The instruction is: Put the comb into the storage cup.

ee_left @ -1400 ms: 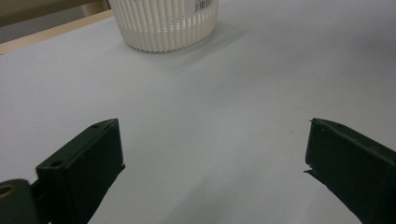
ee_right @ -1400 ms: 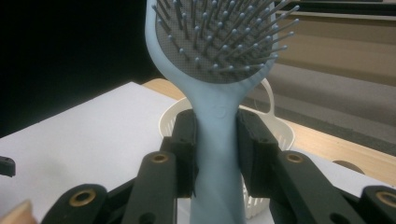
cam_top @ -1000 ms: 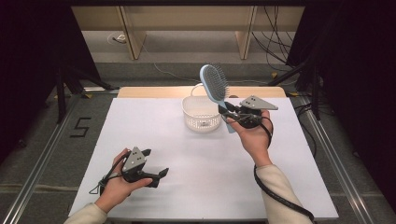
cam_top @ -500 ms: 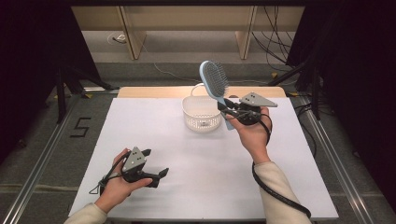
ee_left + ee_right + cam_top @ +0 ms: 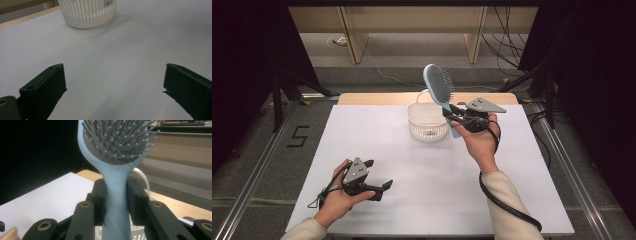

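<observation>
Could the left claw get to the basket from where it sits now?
Probably yes. The left claw rests open near the table's front edge, and bare white table lies between it and the basket. The right claw, holding the brush, is at the basket's far right side.

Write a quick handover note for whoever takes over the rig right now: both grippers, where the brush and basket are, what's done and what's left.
Right gripper: shut on the handle of the blue hairbrush, held upright, bristle head up, just right of the white basket.
Left gripper: open, holding nothing, low over the white table at the near left.
Done: brush picked up and gripped.
Left: probably lower it into the basket, then release.
</observation>
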Motion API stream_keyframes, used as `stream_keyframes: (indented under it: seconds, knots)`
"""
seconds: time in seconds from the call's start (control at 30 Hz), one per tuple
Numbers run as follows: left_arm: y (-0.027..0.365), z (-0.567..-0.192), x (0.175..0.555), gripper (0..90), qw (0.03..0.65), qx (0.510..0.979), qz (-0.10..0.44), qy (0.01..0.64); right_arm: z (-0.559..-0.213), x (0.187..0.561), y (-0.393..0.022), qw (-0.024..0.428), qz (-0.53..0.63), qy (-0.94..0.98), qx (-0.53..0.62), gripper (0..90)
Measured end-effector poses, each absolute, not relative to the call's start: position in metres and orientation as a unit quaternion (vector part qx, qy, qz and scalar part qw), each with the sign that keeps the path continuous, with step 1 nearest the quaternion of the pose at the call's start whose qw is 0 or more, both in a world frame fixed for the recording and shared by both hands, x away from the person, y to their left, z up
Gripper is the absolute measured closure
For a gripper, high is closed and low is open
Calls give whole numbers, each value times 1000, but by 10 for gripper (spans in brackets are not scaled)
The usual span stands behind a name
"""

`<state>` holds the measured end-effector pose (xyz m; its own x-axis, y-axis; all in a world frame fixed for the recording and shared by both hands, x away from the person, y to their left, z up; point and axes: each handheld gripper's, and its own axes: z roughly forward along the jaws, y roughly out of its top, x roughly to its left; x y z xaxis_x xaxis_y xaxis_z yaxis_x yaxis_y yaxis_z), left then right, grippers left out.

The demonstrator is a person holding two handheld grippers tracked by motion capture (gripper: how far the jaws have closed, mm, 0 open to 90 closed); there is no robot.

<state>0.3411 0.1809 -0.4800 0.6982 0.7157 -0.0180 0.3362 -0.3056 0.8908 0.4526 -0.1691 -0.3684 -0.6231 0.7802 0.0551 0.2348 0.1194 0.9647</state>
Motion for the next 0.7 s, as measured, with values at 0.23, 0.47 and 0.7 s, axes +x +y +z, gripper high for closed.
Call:
stream_keyframes:
  seconds: [0.23, 0.47, 0.7]
  knots:
    - [181, -480, 341, 36, 484, 784, 197, 335, -365, 454, -167, 246, 563, 704, 358, 705]
    - [181, -480, 341, 35, 484, 784, 197, 336, -366, 458, -164, 243, 566, 701, 359, 705]
    - [181, -480, 341, 35, 485, 783, 196, 336, -364, 462, -162, 244, 570, 697, 361, 705]
